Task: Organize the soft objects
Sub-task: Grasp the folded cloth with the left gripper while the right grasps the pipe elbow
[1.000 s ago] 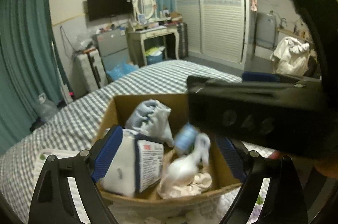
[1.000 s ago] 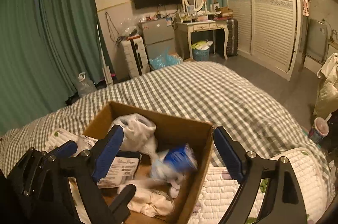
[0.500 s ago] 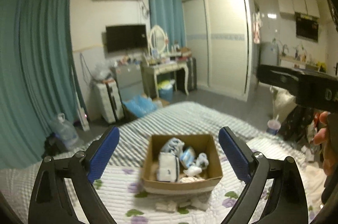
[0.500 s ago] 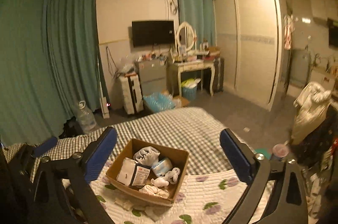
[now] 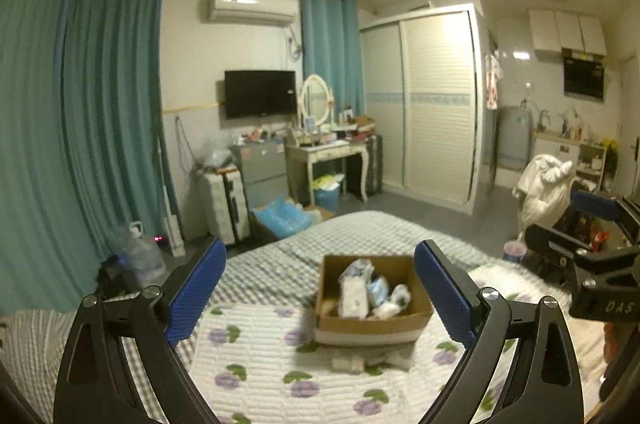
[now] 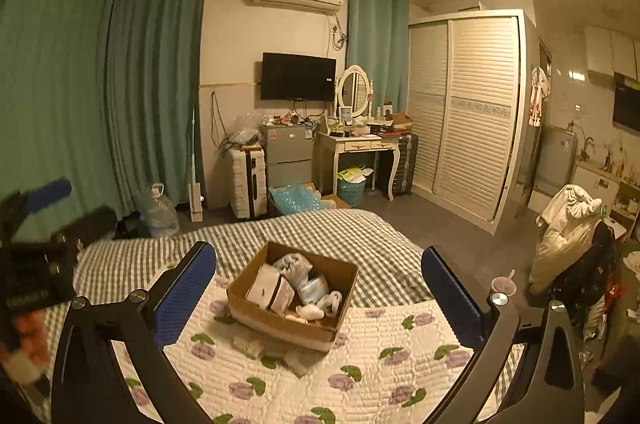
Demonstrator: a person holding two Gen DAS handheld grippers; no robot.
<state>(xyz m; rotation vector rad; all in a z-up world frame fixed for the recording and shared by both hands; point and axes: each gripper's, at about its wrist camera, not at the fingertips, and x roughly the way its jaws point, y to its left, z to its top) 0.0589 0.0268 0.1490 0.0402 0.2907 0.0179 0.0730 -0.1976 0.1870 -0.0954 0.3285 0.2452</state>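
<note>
A brown cardboard box (image 5: 372, 324) (image 6: 280, 328) sits on the bed and holds several soft items: a white wrapped pack (image 6: 269, 289), a pale blue roll (image 6: 314, 289) and white cloth pieces (image 6: 294, 264). My left gripper (image 5: 320, 296) is open and empty, held high and well back from the box. My right gripper (image 6: 320, 298) is also open and empty, equally far back. The right gripper's body shows at the right edge of the left wrist view (image 5: 592, 264).
A white quilt with purple flowers (image 6: 360, 376) lies over a grey checked bedsheet (image 6: 320, 228). A few small pale items (image 6: 296, 356) lie on the quilt in front of the box. Beyond the bed stand a dressing table (image 6: 356, 148), suitcases and a wardrobe.
Both grippers have pulled far up and back from the box, from just above its contents to a wide view of the room. Both stay open and empty.
</note>
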